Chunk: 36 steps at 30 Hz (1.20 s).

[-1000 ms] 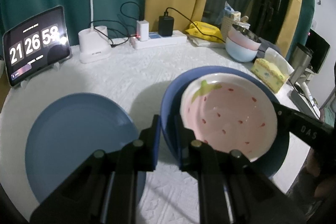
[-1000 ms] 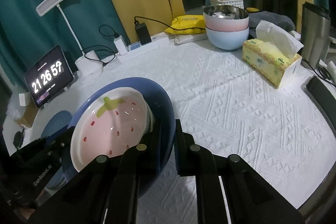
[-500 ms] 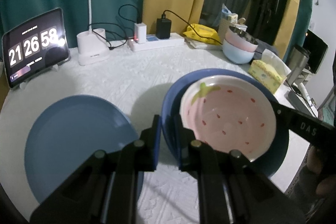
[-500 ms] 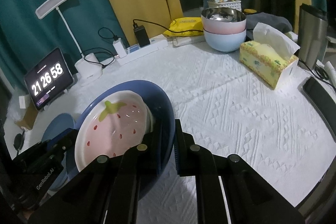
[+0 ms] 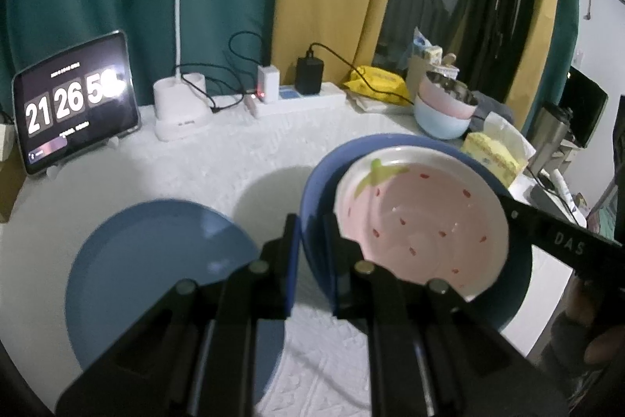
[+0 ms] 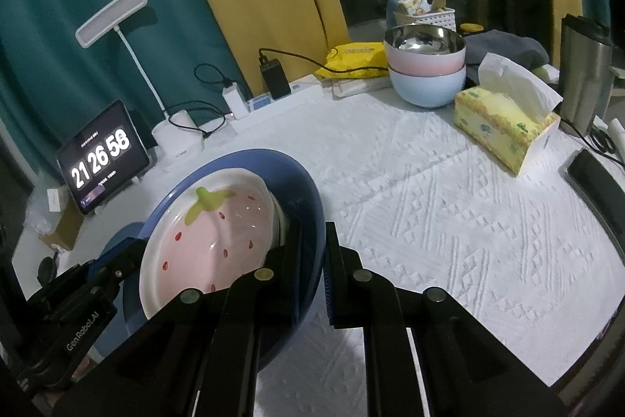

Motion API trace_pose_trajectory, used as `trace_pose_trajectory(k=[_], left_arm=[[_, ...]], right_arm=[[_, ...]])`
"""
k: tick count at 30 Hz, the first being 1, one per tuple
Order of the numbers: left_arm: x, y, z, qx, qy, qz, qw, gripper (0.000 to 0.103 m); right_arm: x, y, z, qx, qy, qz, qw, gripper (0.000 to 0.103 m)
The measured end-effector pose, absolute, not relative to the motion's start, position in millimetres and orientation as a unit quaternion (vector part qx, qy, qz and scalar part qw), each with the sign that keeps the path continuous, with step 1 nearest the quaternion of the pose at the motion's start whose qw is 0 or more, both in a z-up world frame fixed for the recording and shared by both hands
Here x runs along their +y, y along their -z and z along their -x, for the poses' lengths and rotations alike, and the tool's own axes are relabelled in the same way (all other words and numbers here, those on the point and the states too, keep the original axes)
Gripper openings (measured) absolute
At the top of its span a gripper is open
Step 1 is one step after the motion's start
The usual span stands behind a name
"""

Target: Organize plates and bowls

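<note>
A deep blue plate (image 5: 515,296) holds a pink strawberry plate (image 5: 422,221) and hangs above the white tablecloth. My left gripper (image 5: 311,249) is shut on the blue plate's left rim. My right gripper (image 6: 312,260) is shut on its opposite rim (image 6: 308,198); the strawberry plate (image 6: 211,245) leans inside. A second flat blue plate (image 5: 156,272) lies on the table, down left in the left wrist view. Stacked bowls (image 6: 427,69), steel, pink and light blue, stand at the back right; they also show in the left wrist view (image 5: 443,112).
A tablet clock (image 5: 74,104), a white desk lamp (image 5: 179,104) and a power strip (image 5: 297,100) with cables line the back edge. A yellow tissue box (image 6: 504,124), a steel tumbler (image 6: 584,73) and a dark phone (image 6: 597,182) sit at the right.
Both grippers have lifted the blue plate with the strawberry plate higher off the table; its shadow now shows on the cloth beneath.
</note>
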<state>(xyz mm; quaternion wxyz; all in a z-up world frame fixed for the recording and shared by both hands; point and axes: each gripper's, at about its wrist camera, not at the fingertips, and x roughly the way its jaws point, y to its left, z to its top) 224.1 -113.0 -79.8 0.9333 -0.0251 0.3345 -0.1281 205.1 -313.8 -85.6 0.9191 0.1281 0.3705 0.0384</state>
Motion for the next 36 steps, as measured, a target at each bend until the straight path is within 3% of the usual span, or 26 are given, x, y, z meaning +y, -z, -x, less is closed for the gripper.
trace_pose_trajectory(k=[36], left_arm=[[-7.7,53.0,-215.0,0.313,0.077,0.066,0.944,0.011]], right_arm=[[-219.9,55.0,-227.4,0.364,-0.102,-0.120,0.918,0.011]])
